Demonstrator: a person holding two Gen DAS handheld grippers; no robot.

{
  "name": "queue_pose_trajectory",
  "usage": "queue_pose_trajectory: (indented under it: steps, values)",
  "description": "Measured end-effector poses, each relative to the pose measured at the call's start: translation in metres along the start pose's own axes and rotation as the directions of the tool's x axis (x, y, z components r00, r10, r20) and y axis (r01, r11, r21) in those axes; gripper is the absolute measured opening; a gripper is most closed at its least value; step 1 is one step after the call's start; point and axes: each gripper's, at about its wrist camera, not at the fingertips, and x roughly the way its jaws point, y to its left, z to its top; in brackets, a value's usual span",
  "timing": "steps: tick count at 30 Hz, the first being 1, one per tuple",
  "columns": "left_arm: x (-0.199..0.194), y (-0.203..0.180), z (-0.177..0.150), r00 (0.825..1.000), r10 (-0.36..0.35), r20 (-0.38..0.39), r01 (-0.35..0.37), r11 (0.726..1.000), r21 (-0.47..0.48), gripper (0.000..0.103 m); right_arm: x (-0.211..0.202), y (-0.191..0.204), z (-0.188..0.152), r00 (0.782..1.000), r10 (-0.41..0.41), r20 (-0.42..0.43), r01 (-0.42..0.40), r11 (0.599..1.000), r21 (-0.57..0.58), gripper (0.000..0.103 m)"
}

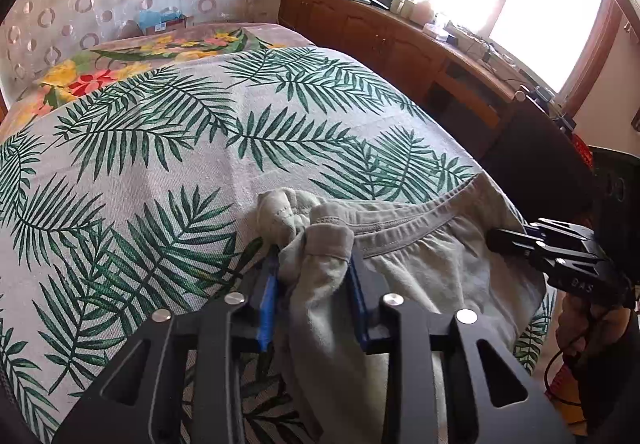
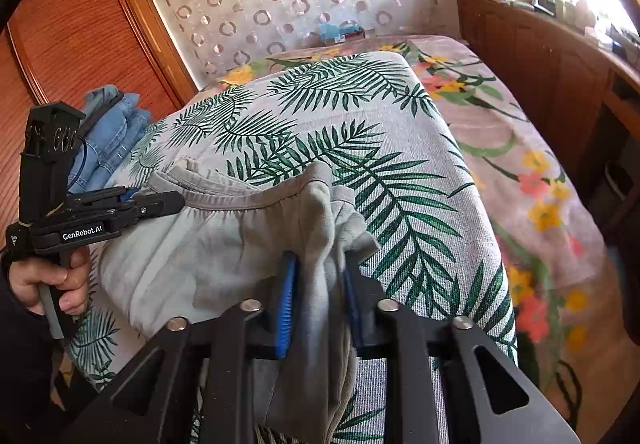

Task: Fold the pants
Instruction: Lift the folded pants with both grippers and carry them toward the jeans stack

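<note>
Both hand-held grippers are clamped on a pair of pale grey pants (image 1: 420, 268) lying at the near edge of a bed covered by a palm-leaf spread (image 1: 168, 148). Left gripper (image 1: 316, 264) pinches a bunched wad of fabric at one end of the elastic waistband (image 1: 404, 228); right gripper (image 2: 318, 268) pinches a gathered fold at the other end, its blue pads (image 2: 286, 304) pressed narrow against the cloth. From the right wrist view a hand (image 2: 52, 280) is seen squeezing the left tool's handle.

Judged from these views, the step in hand is the pickup: the garment is seized at both waist corners but not yet lifted or spread (the legs run out of sight below the cameras). The next move appears to call for raising both corners together and drawing them apart, so the waistband goes taut and the pants hang straight before being laid flat on the spread for the first fold. A stack of folded blue denim (image 2: 112, 132) sits at the bed's far left edge, well clear of the work.
</note>
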Motion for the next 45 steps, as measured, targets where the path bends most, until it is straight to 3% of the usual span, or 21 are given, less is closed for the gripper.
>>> queue_pose_trajectory:
  steps: [4, 11, 25, 36, 45]
  values:
    - [-0.01, -0.002, -0.002, 1.0, -0.023, 0.02, 0.023, 1.0, 0.0, 0.018, 0.0, 0.004, 0.0, 1.0, 0.004, 0.006, -0.003, 1.0, -0.005, 0.009]
    - [-0.053, -0.011, -0.007, 0.993, -0.018, 0.114, 0.018, 1.0, 0.004, 0.015, -0.019, 0.027, 0.006, 0.996, 0.0, 0.084, 0.006, 0.997, -0.071, 0.009]
    - [-0.158, 0.01, -0.006, 0.945, 0.107, 0.31, -0.11, 0.994, -0.006, 0.015, -0.036, 0.096, 0.036, 0.977, 0.081, 0.195, -0.032, 0.97, -0.239, 0.008]
    - [-0.202, 0.039, -0.011, 0.911, 0.208, 0.357, -0.205, 0.978, -0.048, 0.015, -0.021, 0.124, 0.056, 0.964, 0.151, 0.218, -0.071, 0.939, -0.336, 0.008]
    - [-0.226, 0.079, -0.018, 0.886, 0.267, 0.38, -0.246, 0.964, -0.105, 0.015, 0.021, 0.149, 0.09, 0.955, 0.215, 0.206, -0.117, 0.908, -0.403, 0.008]
